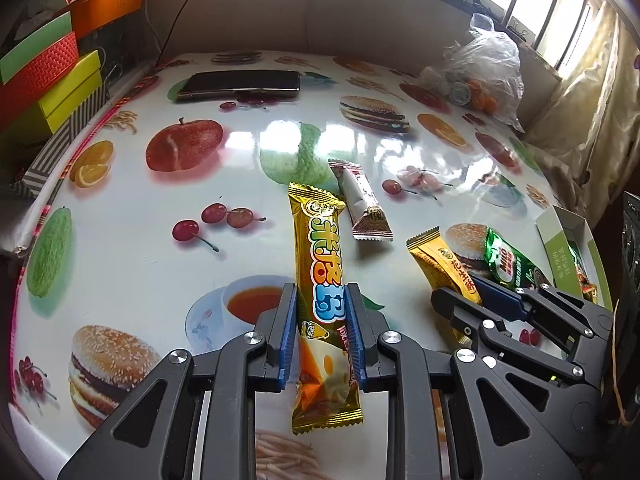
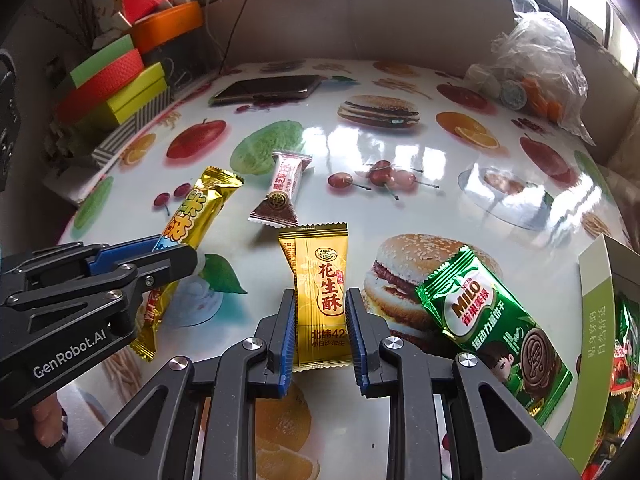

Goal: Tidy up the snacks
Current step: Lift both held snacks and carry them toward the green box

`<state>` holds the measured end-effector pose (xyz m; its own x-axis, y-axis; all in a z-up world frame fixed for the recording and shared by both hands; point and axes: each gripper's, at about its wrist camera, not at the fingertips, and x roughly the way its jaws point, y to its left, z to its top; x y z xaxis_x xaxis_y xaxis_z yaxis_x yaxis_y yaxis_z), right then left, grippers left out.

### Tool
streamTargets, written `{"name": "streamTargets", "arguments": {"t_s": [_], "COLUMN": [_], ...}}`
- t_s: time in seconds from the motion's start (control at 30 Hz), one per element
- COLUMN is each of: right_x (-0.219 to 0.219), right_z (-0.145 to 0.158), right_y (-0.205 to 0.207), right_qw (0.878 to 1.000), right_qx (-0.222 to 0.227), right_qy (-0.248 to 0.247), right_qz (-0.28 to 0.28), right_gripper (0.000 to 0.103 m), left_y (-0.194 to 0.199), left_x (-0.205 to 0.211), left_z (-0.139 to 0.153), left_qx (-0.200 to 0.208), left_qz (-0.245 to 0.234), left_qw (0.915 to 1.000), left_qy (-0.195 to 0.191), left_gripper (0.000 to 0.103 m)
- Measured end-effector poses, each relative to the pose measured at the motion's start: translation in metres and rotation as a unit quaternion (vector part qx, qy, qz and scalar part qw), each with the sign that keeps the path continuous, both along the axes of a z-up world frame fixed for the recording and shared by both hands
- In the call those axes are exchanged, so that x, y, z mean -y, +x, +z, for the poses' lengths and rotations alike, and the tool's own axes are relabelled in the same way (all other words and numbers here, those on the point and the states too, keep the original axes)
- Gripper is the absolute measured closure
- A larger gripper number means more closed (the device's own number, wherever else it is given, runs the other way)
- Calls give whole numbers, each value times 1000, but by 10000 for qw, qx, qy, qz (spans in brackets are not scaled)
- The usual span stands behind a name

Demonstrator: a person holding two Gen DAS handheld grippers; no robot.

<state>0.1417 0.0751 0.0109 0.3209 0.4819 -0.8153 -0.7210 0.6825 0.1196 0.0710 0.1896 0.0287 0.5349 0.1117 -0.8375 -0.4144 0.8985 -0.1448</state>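
Snacks lie scattered on the printed table (image 1: 120,216), beside an open green box (image 2: 596,304) likely meant to take them. Left gripper (image 1: 322,316) clamps the long golden bar (image 1: 320,272); right gripper (image 2: 320,320) clamps the peanut crisp packet (image 2: 320,280), each gripped across its narrow width for lifting.

A: You see a glossy, mirror-smooth tablecloth (image 1: 132,200); at its 12 o'clock lies a crinkled clear plastic bag (image 2: 544,60).

B: Your long gold bar (image 1: 320,280) and green Milo packet (image 2: 492,320) are shiny foil.
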Motion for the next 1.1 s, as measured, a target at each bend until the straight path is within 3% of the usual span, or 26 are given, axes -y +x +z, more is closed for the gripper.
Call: {"name": "streamTargets", "arguments": {"t_s": [0.5, 1.1], "right_x": [19, 70], "right_z": [18, 45], "right_y": [-10, -13], "right_qw": [9995, 9959], "right_qx": [52, 225], "right_qy": [246, 488], "right_qz": [-188, -729], "right_gripper": [80, 80], "left_y": [-16, -4], "left_x": [14, 62], "left_z": [22, 44], "left_qx": [286, 522], "left_qz": [-111, -686], "left_qw": [9994, 9960], "left_qy": [174, 228], "left_gripper": [79, 79]}}
